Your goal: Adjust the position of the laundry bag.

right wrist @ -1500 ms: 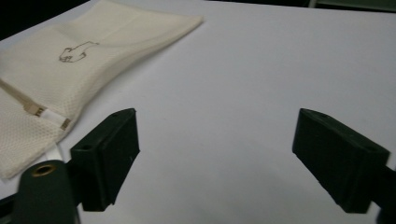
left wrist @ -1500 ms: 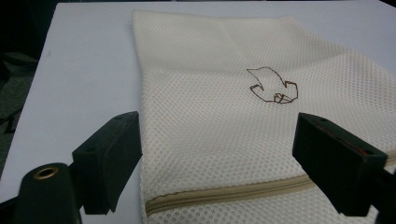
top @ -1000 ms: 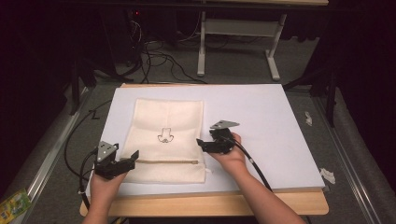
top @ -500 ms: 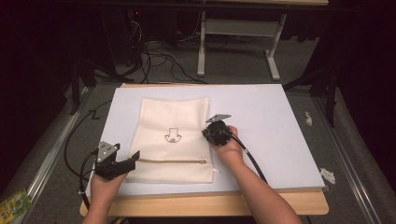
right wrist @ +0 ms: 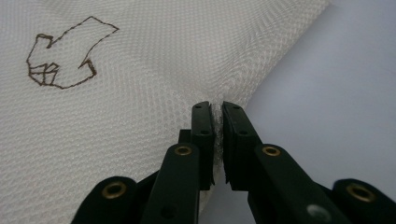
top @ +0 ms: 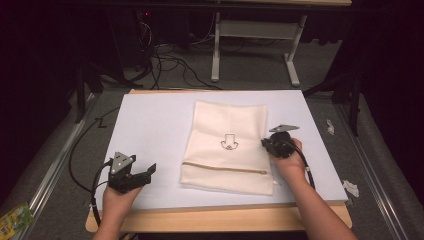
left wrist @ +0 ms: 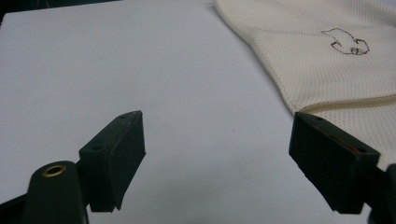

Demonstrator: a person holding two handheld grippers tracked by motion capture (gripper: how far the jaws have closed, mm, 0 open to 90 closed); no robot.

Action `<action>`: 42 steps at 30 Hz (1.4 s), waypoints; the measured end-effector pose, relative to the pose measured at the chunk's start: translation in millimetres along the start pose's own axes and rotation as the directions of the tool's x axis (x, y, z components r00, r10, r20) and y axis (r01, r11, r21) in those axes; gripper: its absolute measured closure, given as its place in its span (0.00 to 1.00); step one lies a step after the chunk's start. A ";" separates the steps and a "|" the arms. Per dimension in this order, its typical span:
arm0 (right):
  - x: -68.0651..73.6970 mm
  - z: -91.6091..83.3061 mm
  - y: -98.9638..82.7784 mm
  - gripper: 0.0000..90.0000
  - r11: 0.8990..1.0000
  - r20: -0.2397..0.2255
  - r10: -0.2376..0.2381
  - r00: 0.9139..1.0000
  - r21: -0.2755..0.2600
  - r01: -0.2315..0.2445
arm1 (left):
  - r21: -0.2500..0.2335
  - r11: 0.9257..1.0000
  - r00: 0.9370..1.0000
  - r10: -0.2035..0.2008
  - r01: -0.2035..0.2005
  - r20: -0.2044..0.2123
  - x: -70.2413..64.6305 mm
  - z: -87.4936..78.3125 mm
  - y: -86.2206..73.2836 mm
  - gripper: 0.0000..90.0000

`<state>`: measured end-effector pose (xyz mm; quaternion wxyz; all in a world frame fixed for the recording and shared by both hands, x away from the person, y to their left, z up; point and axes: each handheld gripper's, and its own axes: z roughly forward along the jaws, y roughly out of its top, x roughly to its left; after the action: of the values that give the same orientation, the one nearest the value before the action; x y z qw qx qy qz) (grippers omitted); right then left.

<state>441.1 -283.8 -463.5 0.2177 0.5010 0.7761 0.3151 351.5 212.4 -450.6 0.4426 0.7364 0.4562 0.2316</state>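
Right gripper (right wrist: 217,109) clamped on the right edge of the cream mesh bag (top: 227,145). Left gripper (left wrist: 217,140) spread wide over the white board (top: 150,125), near its front left corner.

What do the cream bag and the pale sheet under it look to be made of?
The cream zippered bag looks like woven mesh fabric, matte: a fine net weave shows, and it puckers where the right gripper pinches its edge. The pale lavender sheet looks smooth and matte, perhaps paper or foam board; the pictures leave that open.
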 end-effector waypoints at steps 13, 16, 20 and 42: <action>-6.3 -79.4 -37.2 0.62 0.992 0.024 0.029 0.999 -0.120 -0.026 | 0.126 0.984 0.967 0.092 -0.124 0.237 -73.6 46.5 4.1 0.47; 1.8 -100.6 -63.1 0.61 0.989 0.007 0.019 1.000 -0.147 -0.018 | 0.182 0.973 0.969 0.101 -0.144 0.226 -89.7 61.9 4.9 0.64; 2.7 -106.2 -78.4 0.61 0.987 -0.036 0.040 0.999 -0.152 -0.045 | 0.214 0.962 0.969 0.126 -0.172 0.211 -100.4 66.6 -0.1 0.92; 22.4 -88.1 -85.2 0.71 0.997 -0.079 0.032 0.996 -0.074 -0.038 | 0.076 0.979 0.965 0.170 -0.188 0.202 -103.7 32.2 -2.8 0.48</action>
<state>319.9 -312.6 -462.0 0.2004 0.4932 0.7628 0.3671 324.8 107.8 -462.6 0.4269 0.8138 0.3529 0.1759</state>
